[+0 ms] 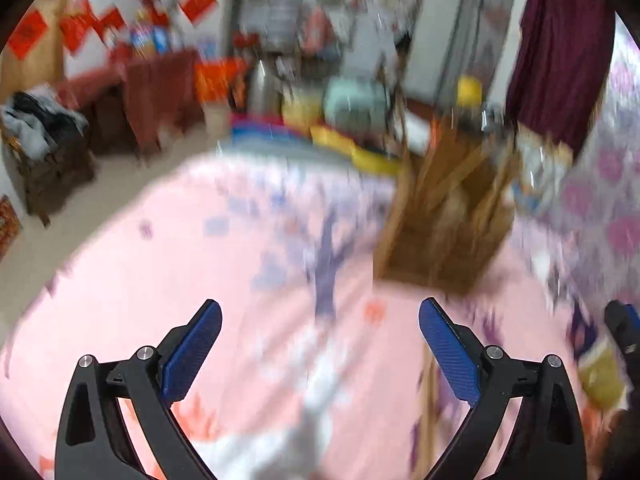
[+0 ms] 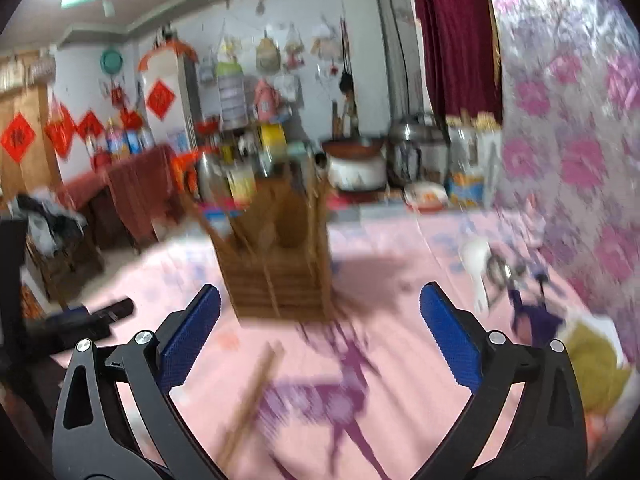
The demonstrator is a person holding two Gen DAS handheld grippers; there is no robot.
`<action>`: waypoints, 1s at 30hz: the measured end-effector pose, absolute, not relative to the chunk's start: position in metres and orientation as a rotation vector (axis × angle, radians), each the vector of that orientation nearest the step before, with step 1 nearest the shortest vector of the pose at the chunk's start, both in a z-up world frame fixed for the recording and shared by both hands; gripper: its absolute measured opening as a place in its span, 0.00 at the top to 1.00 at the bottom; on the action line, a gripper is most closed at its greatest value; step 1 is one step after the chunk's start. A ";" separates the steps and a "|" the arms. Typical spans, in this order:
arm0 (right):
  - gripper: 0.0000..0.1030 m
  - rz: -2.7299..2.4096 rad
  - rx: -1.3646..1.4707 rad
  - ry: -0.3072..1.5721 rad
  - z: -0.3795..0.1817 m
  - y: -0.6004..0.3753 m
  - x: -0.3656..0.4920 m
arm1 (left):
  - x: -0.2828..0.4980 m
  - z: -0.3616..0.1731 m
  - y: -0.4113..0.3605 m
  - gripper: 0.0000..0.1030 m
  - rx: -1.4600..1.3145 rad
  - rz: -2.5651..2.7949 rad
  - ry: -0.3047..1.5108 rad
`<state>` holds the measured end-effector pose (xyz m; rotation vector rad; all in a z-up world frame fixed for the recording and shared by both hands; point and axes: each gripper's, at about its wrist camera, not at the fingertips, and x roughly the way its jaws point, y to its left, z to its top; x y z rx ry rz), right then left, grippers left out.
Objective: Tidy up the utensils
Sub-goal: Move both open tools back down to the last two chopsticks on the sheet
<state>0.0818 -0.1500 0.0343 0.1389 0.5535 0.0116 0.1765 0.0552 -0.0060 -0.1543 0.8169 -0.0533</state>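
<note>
Both tools empty, left tool [image 1: 320, 344] and right tool [image 2: 320, 336] spread wide over the pink desk [image 2: 400, 240]; chopsticks [image 2: 252, 392] lie loose below the right one, wooden holder [image 2: 280, 256] beyond; risk: blurred, hurried reach may nudge chopsticks or tip holder.

Pale wall [image 2: 360, 20] with red paper squares [image 2: 160, 99], maroon curtain [image 2: 456, 40] (ceiling light glaring).

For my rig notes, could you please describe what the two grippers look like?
Both look alike. The left gripper and right gripper each have two black, curved arms with cut-outs and silver bolts, ending in fingers faced with blue textured pads. No cables or sleeves show.
</note>
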 end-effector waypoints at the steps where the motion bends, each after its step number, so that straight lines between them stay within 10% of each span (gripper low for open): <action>1: 0.06 -0.004 0.117 0.591 0.025 -0.150 0.082 | 0.174 -0.015 0.059 0.06 -0.167 -0.065 0.846; 30: 0.06 0.031 0.466 0.814 -0.010 -0.215 0.097 | 0.129 -0.091 -0.023 0.06 0.283 -0.301 1.051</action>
